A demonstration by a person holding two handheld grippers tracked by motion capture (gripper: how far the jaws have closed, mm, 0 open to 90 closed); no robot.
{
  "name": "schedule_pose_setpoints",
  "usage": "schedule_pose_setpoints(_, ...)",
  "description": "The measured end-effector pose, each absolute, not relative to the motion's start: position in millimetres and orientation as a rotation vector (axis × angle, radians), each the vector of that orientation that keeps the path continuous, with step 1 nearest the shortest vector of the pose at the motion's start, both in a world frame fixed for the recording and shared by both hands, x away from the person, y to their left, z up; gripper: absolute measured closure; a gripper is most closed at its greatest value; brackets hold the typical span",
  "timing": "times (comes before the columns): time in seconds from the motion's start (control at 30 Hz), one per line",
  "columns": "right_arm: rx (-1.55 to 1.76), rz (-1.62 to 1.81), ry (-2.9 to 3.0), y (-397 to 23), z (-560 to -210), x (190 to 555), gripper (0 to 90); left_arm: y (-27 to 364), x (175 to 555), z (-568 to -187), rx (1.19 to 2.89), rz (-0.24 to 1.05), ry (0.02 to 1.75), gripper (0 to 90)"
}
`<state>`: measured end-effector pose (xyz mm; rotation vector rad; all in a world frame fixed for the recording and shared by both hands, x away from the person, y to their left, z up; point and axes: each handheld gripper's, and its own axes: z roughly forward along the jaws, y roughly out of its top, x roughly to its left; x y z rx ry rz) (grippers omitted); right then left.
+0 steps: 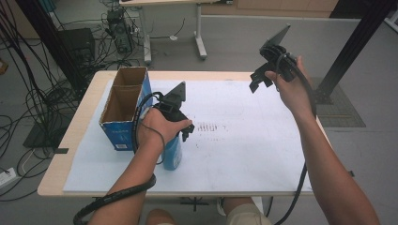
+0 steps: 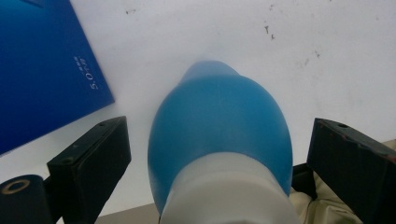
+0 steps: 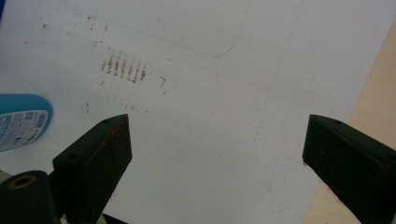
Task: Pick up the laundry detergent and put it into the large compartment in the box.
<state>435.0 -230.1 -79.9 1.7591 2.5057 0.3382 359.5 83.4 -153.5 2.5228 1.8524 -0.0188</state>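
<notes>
A blue bottle (image 1: 172,153) with a white cap end (image 2: 233,196) stands on the white sheet (image 1: 244,145). My left gripper (image 1: 184,127) hangs just above it, pointing down. In the left gripper view my left gripper (image 2: 219,168) is open, one jaw on each side of the bottle (image 2: 219,121), with a gap on both sides. My right gripper (image 1: 261,80) is held high over the table's far right, open and holding nothing. The right gripper view looks between the open jaws of my right gripper (image 3: 217,154) at bare sheet, with the bottle's labelled end (image 3: 21,121) at the left edge.
An open-topped blue cardboard box (image 1: 123,110) stands left of the bottle, its side (image 2: 42,70) close to my left jaw. Dark smudge marks (image 1: 206,126) lie mid-sheet. The wooden table edge (image 3: 373,107) runs along the right. Cables, a rack and another table stand beyond.
</notes>
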Motion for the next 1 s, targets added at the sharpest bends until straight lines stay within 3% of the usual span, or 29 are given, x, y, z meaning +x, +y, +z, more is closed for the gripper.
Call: schedule_pose_setpoints(1.0, 1.758, 0.338, 2.504, -231.2, -81.7, 434.7, 8.0, 82.8, 359.3, -154.3, 2.518, -0.019, 1.852, 6.6)
